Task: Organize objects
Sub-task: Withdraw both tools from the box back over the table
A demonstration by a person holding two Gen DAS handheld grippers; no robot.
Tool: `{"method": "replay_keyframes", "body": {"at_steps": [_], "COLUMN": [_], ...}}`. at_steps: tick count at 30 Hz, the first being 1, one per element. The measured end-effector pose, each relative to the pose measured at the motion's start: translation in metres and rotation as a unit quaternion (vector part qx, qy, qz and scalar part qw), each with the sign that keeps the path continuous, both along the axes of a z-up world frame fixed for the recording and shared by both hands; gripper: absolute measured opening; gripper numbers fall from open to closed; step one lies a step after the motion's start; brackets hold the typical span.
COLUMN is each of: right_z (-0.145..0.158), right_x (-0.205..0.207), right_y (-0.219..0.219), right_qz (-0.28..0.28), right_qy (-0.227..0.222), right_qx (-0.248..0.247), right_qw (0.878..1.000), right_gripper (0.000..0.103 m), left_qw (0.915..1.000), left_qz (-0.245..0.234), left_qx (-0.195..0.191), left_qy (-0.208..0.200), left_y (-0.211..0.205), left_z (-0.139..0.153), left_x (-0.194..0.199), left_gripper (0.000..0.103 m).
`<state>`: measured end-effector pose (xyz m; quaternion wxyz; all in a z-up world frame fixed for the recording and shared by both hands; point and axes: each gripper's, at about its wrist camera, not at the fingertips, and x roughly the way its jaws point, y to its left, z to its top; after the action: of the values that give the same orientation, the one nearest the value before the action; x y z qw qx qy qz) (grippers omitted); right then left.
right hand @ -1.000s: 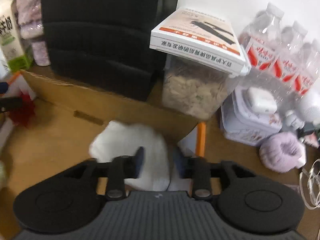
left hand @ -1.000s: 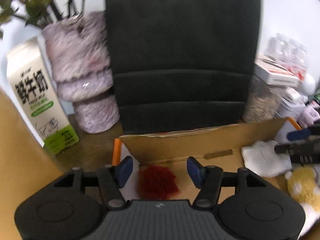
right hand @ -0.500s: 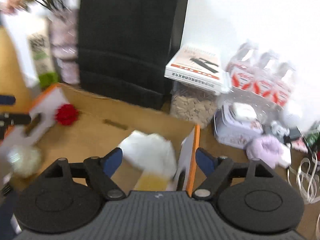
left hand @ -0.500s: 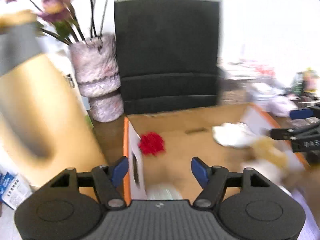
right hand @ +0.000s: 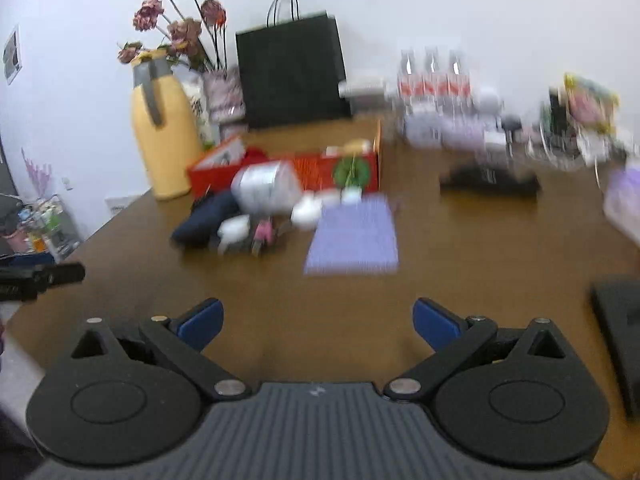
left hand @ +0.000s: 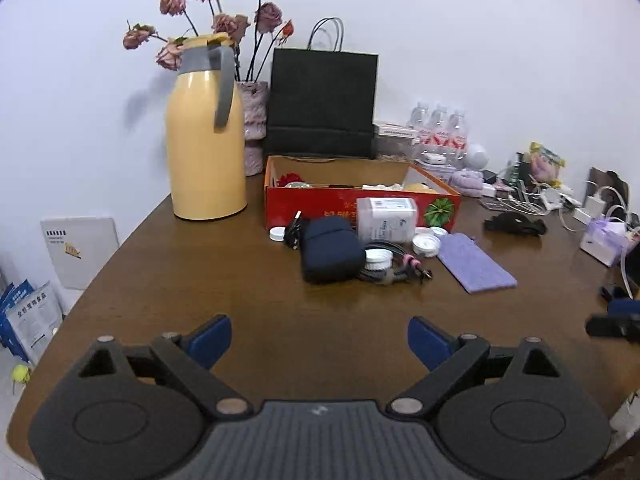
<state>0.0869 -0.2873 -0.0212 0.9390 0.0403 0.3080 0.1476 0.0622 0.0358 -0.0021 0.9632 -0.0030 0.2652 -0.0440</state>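
— What do you have on the left gripper (left hand: pixel 319 339)?

— Its jaws are opening, nothing between them, only bare brown table (left hand: pixel 168 280) below. The right gripper (right hand: pixel 316 322) is the same: jaws opening and empty.

— And the things to sort?

— The red box (left hand: pixel 352 200) sits at the far side, just right of the yellow jug (left hand: pixel 206 140), in front of the black bag (left hand: pixel 322 100). A red flower (left hand: pixel 289 179) lies in its left end. Near the box lie a dark blue pouch (left hand: pixel 330 250), white lids (left hand: pixel 426 245) and a purple cloth (left hand: pixel 474 263).
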Motion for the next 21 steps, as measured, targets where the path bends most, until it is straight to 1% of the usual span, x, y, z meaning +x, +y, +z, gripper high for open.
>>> {"method": "replay_keyframes", "body": {"at_steps": [3, 6, 9, 11, 12, 14, 16, 18, 19, 20, 21], "right_z": [0.002, 0.005, 0.001, -0.004, -0.007, -0.012, -0.016, -0.019, -0.022, -0.025, -0.028], "right_x": [-0.022, -0.021, -0.012, 0.001, 0.007, 0.024, 0.046, 0.067, 0.081, 0.095, 0.113], "right_y": [0.001, 0.0, 0.002, 0.006, 0.007, 0.011, 0.018, 0.025, 0.026, 0.026, 0.027], "right_qz": [0.006, -0.011, -0.02, -0.024, -0.026, -0.025, -0.023, -0.015, -0.01, -0.01, -0.015], "right_qy": [-0.011, -0.025, -0.027, -0.019, -0.014, -0.005, -0.009, -0.023, -0.029, -0.027, -0.012], "right_qx": [-0.025, -0.013, -0.005, -0.01, -0.011, -0.018, -0.037, -0.044, -0.035, -0.022, -0.015], "right_qw": [1.0, 1.0, 0.999, 0.999, 1.0, 1.0, 0.999, 0.999, 0.999, 0.999, 1.0], "right_gripper": [0.103, 0.103, 0.103, 0.103, 0.103, 0.103, 0.103, 0.103, 0.103, 0.103, 0.102], "left_qw": [0.9997, 0.9997, 0.9999, 0.9997, 0.9994, 0.999, 0.9983, 0.9979, 0.9972, 0.9964, 0.9956], "left_qz": [0.011, 0.021, 0.009, -0.004, -0.012, -0.021, -0.033, -0.039, -0.047, -0.057, -0.066], "left_qx": [0.019, 0.004, -0.012, -0.02, -0.029, -0.041, -0.046, -0.051, -0.058, -0.063, -0.065], "left_qy": [-0.013, -0.015, -0.005, 0.009, 0.012, 0.004, -0.012, -0.005, -0.002, 0.004, 0.015], "left_y": [0.002, 0.006, 0.003, 0.001, 0.001, -0.001, -0.004, -0.01, -0.013, -0.015, -0.018], "left_z": [0.008, 0.012, 0.006, -0.001, -0.003, -0.004, -0.004, -0.005, -0.007, -0.01, -0.014], "left_x": [-0.007, -0.004, 0.004, 0.015, 0.023, 0.044, 0.072, 0.105, 0.125, 0.145, 0.165], "left_gripper": [0.095, 0.095, 0.095, 0.095, 0.095, 0.095, 0.095, 0.093, 0.092, 0.088, 0.087]}}
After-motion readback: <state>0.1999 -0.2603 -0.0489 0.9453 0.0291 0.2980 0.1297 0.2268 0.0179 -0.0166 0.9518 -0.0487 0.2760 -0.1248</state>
